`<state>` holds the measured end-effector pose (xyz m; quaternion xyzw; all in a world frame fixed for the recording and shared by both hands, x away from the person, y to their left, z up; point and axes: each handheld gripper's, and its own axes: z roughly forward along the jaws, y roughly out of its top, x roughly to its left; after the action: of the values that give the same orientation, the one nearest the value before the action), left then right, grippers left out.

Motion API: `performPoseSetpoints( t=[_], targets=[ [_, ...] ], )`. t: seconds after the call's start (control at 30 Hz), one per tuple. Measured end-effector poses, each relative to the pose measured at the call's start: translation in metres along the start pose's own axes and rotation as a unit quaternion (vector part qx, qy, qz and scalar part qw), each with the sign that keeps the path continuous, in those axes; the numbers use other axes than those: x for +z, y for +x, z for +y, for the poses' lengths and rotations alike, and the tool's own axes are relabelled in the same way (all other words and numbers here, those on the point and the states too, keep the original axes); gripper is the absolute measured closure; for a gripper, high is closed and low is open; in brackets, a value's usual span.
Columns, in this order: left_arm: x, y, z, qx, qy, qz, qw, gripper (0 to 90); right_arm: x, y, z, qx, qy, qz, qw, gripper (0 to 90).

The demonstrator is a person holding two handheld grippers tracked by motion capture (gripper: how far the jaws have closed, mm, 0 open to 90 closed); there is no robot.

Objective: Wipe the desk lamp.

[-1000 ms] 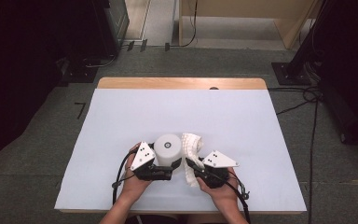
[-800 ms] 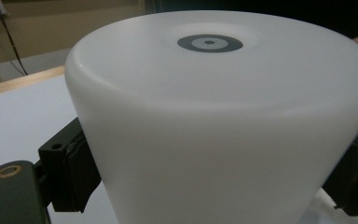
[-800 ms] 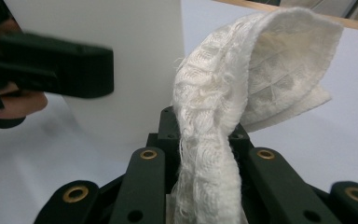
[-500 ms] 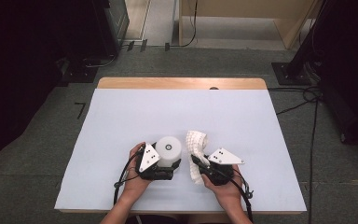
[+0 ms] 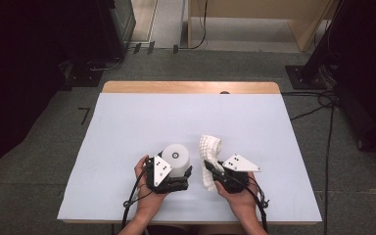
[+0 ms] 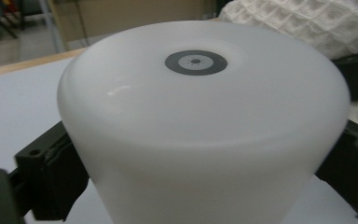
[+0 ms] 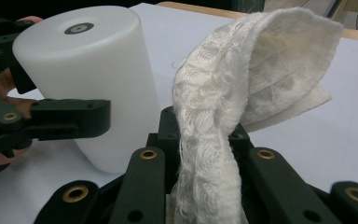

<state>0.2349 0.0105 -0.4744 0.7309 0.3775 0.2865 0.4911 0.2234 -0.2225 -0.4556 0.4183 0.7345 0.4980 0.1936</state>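
Now the left gripper (image 5: 183, 174) holds a white plastic container (image 5: 177, 159) turned upside down, with its flat bottom facing up, just below the middle of the high view. Its black jaws press on both sides of the container, so it is gripping it tight. This grip looks meant to keep the container from sliding while it gets wiped. The right gripper (image 5: 210, 169) sits to the right of it, and its jaws are closed on a white cloth (image 5: 209, 152). The cloth stands up out of the jaws and flops over at the top, like a soft flag. It hangs just beside the container, very near its side, but I cannot tell if they touch. In the right gripper view the cloth (image 7: 242, 102) fills the middle and right of the frame, and the container (image 7: 86, 79) sits at the upper left. The container is smooth, round and a little shiny, wider at the base it rests on than at the top. A small grey ring (image 6: 196, 62) marks the middle of its flat top. The cloth is bumpy with little squares, like a waffle, and its edge is frayed and stringy. Both things rest over a pale blue table (image 5: 127, 127) with a wooden edge at the top.
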Motion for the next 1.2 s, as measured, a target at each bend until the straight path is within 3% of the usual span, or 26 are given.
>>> performPoseSetpoints(
  t=[0.07,0.27,0.43,0.47,0.57,0.63,0.67,0.9,1.2],
  targets=[
    [0.001,0.002,0.000,-0.010,0.001,-0.009,0.9999,8.2,0.000,0.001,0.000,-0.001,-0.001,0.000,1.0000,75.6],
    [-0.001,0.011,0.001,-0.003,0.002,-0.037,0.9993,8.7,0.000,0.003,0.001,-0.002,-0.006,0.003,1.0000,75.5],
    [-0.009,0.025,0.011,-0.013,-0.024,-0.068,0.9973,8.7,0.001,0.004,0.000,-0.004,-0.004,0.010,0.9999,75.5],
    [-0.011,0.028,0.013,-0.017,-0.031,-0.076,0.9965,8.7,0.002,0.005,0.000,-0.003,-0.004,0.014,0.9999,75.5],
    [-0.020,0.040,0.022,-0.033,-0.057,-0.129,0.9895,8.7,0.003,0.007,-0.001,-0.009,-0.005,0.017,0.9998,75.5],
    [-0.024,0.045,0.025,-0.026,-0.067,-0.159,0.9846,8.7,0.004,0.010,-0.001,-0.008,-0.008,0.025,0.9996,75.6],
    [-0.025,0.046,0.026,-0.020,-0.067,-0.167,0.9835,8.7,0.004,0.011,-0.001,-0.009,-0.007,0.028,0.9995,75.6],
    [-0.021,0.042,0.023,-0.009,-0.053,-0.185,0.9814,8.8,0.008,0.021,-0.001,-0.012,-0.011,0.049,0.9987,75.5],
    [-0.019,0.040,0.023,-0.008,-0.049,-0.187,0.9811,8.8,-0.001,0.025,0.008,-0.033,-0.019,0.037,0.9986,75.1]
  ],
)
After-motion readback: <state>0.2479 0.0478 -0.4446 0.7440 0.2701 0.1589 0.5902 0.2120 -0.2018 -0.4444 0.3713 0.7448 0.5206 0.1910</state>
